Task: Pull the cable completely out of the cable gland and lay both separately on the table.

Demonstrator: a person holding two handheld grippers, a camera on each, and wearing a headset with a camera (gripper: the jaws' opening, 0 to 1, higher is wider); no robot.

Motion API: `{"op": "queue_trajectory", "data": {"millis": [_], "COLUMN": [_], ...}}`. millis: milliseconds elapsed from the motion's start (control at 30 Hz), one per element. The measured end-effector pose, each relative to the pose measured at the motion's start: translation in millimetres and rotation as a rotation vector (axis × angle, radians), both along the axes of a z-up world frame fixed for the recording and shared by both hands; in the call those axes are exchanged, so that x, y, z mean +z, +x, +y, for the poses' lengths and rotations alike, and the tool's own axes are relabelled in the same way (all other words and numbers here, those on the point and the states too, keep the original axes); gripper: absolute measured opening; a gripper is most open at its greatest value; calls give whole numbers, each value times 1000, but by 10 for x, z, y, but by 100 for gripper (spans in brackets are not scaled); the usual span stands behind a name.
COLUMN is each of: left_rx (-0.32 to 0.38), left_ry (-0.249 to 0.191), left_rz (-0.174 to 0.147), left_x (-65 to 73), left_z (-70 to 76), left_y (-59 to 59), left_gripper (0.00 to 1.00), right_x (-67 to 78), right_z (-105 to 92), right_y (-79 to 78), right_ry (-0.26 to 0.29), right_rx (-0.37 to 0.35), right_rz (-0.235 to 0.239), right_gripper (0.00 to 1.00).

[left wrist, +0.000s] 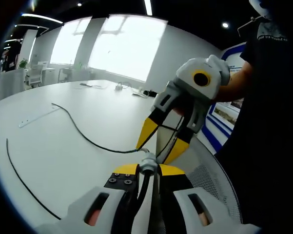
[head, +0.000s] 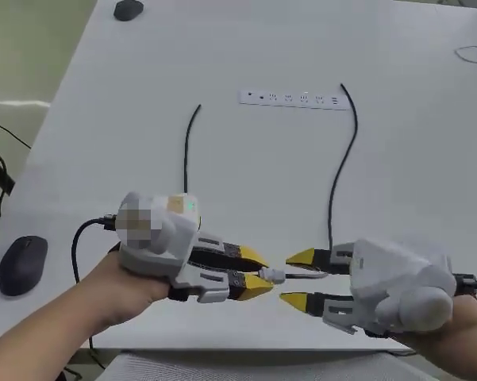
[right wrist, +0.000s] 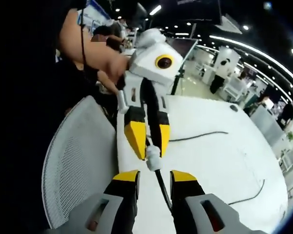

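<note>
White table (head: pixel 222 159) in a bright office, two grippers nose to nose at its near edge.
Well this side of the flat white power strip (head: pixel 294 98), the left gripper (head: pixel 263 274) has its yellow-tipped jaws pinched onto the small grey-white cable gland (head: pixel 272 275). The thin black cable (head: pixel 343 163) sits in the gland, passes between the right gripper's (head: pixel 294 278) jaws, which stand apart around it, then curves away to the power strip's right end.

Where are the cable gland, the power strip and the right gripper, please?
cable gland (head: pixel 271 275): head view, its pale body.
power strip (head: pixel 294 98): head view, middle of its top face.
right gripper (head: pixel 288 279): head view, midway between its fingertips.
</note>
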State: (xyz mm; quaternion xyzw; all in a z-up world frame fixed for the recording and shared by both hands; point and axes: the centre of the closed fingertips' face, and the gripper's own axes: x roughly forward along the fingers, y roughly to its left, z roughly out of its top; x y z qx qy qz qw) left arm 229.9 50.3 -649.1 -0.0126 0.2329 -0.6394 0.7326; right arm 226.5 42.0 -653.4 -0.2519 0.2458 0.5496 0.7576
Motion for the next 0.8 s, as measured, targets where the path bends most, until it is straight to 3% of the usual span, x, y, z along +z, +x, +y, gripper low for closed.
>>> {"op": "queue_trajectory", "data": {"millis": [100,233,300,433,800], "left_rx": [24,55,57,54,55], "left_ry": [8,2,1,8,21], "left_rz": [-40,-65,-70,-78,-96], "left_x": [37,107,135,142,159], "left_z": [14,22,13,-1,-18], "left_y": [62,135,152,162,167], "left_gripper": [15,15,15,15,15], "right_x": [13,-26,-20,59,106], "right_z": [-78,-107,-123,-70,-19], "right_y": [78,137,188,245,252], "right_ry": [-8,-49,-71,-47,-19], "right_rx": [-53,-91,-115,-146,-157], "right_rz": [-19,-71,-111,-153,-175], "right_gripper": [19,15,12,9,3]}}
